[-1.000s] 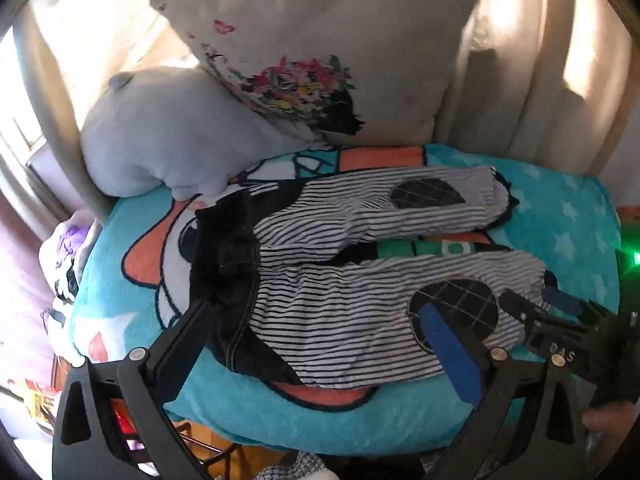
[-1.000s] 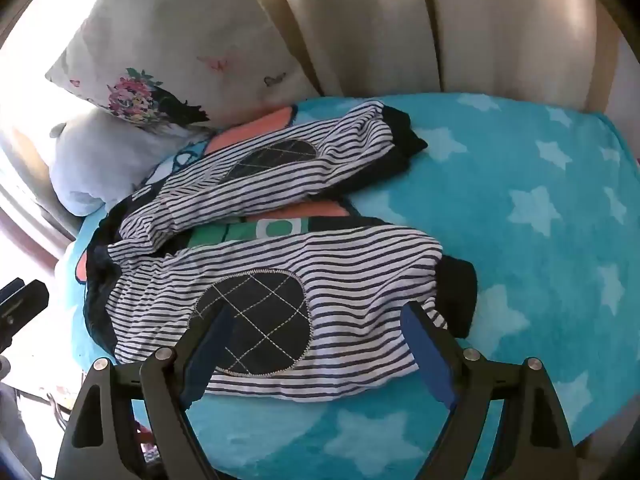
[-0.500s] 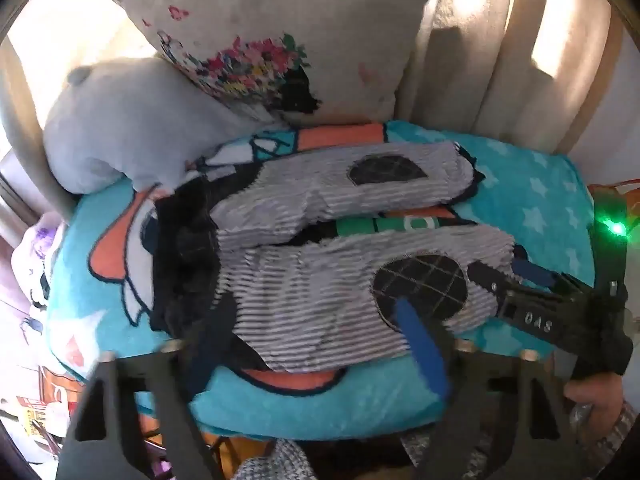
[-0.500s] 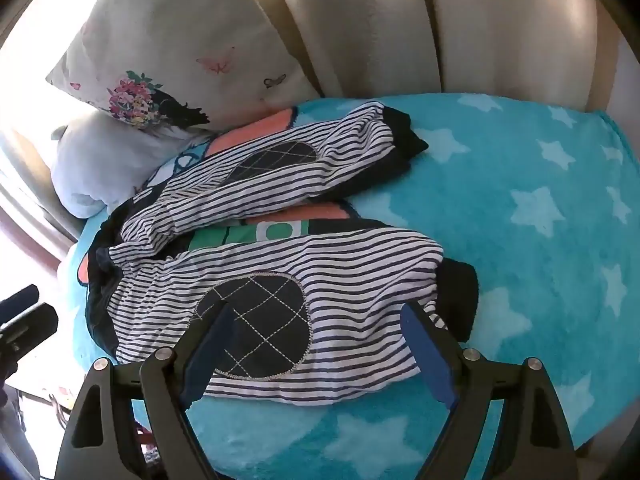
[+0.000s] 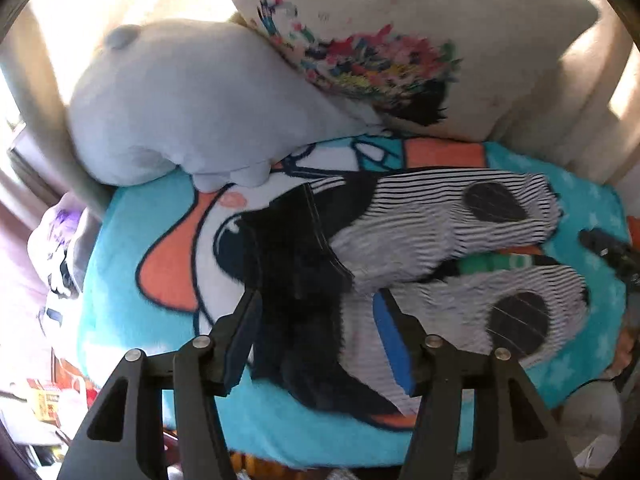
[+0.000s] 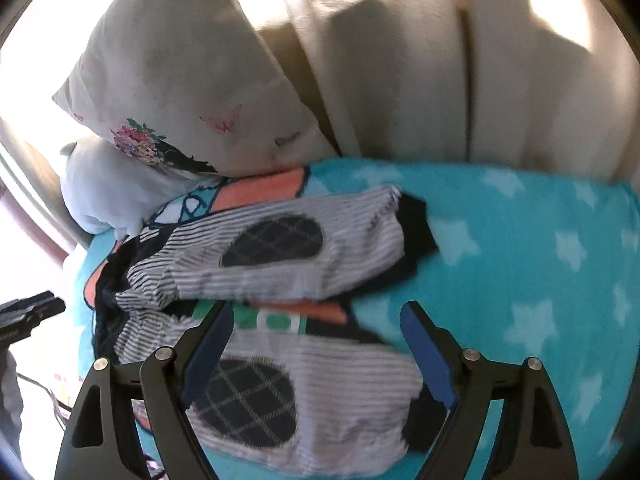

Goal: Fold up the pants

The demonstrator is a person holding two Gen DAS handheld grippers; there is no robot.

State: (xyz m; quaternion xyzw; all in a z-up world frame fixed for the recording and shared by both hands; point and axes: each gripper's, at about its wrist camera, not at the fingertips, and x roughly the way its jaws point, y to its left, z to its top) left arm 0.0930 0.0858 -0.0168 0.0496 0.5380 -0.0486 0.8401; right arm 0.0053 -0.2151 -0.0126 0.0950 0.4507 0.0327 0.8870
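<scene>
Small striped pants (image 5: 432, 236) with dark knee patches and a black waistband (image 5: 296, 280) lie spread flat on a turquoise star blanket (image 5: 120, 264), legs apart. My left gripper (image 5: 320, 340) is open and empty, its jaws standing over the waistband at the near edge. My right gripper (image 6: 320, 348) is open and empty, just above the near leg (image 6: 320, 400) by its cuff. The far leg (image 6: 280, 256) lies beyond it. The pants' cuffs are black (image 6: 416, 232).
A floral pillow (image 5: 400, 40) and a grey plush cushion (image 5: 192, 96) lean at the back against cream upholstery (image 6: 480, 80). The blanket's edge drops off in front, with clutter on the floor at the left (image 5: 44, 396). The left gripper shows at the right view's left edge (image 6: 28, 312).
Both grippers have moved forward and down toward the pants. The left one swung left to the waistband; the right one closed in over the near leg. The pants have not moved.
</scene>
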